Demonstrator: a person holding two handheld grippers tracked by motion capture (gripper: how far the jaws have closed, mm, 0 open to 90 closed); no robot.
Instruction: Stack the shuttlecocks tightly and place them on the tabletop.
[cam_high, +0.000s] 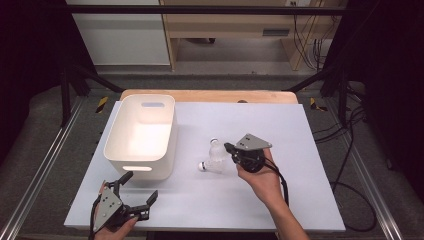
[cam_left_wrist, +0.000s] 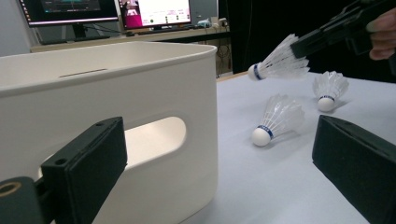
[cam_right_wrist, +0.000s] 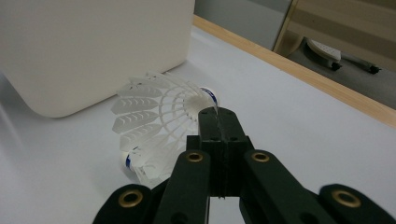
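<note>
My right gripper hangs above the middle of the white table, shut on the feather skirt of a white shuttlecock. In the right gripper view its jaws pinch that shuttlecock, whose cork points away. A second shuttlecock lies on the table just below it. The left gripper view shows the held shuttlecock in the air at the tip of the right gripper, and two others lying on the table. My left gripper stands open near the front left edge, nothing between its fingers.
A white plastic bin with handle slots stands left of centre, close in front of the left gripper. The table's wooden far edge borders a metal frame. Bare tabletop lies right of the right hand.
</note>
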